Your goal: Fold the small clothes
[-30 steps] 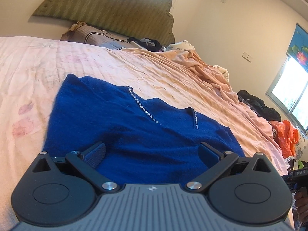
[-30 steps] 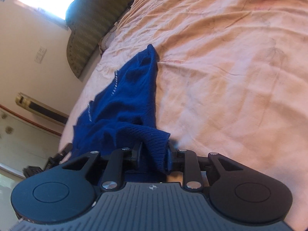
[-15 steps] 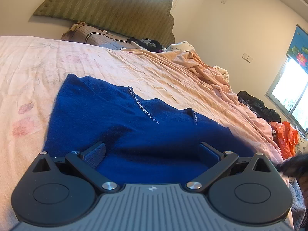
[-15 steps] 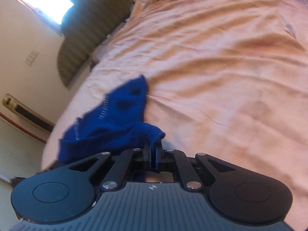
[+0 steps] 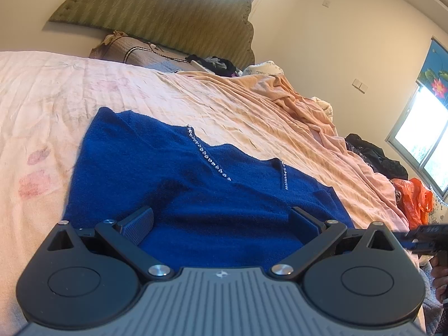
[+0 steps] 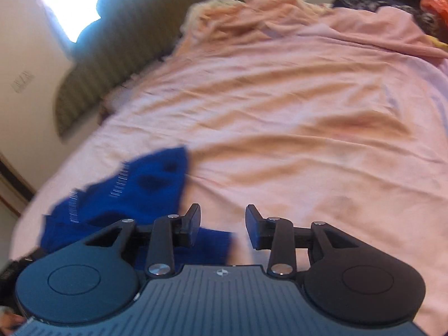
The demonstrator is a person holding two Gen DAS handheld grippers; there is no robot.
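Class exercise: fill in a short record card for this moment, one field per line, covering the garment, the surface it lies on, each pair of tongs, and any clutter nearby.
Garment: blue sweater, spread flat, rhinestone trim at the neckline
Surface: pink bedsheet, wrinkled
Left tongs: open, low over the sweater's near part, gripping nothing
Right tongs: open, empty, at the sweater's edge; view blurred
Headboard: green, padded
Clutter: orange bag and dark clothes at the bed's far side

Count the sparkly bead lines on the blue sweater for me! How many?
2. One long sparkly line runs down the middle of the blue sweater; one shorter line sits to its right. Folds may hide more.
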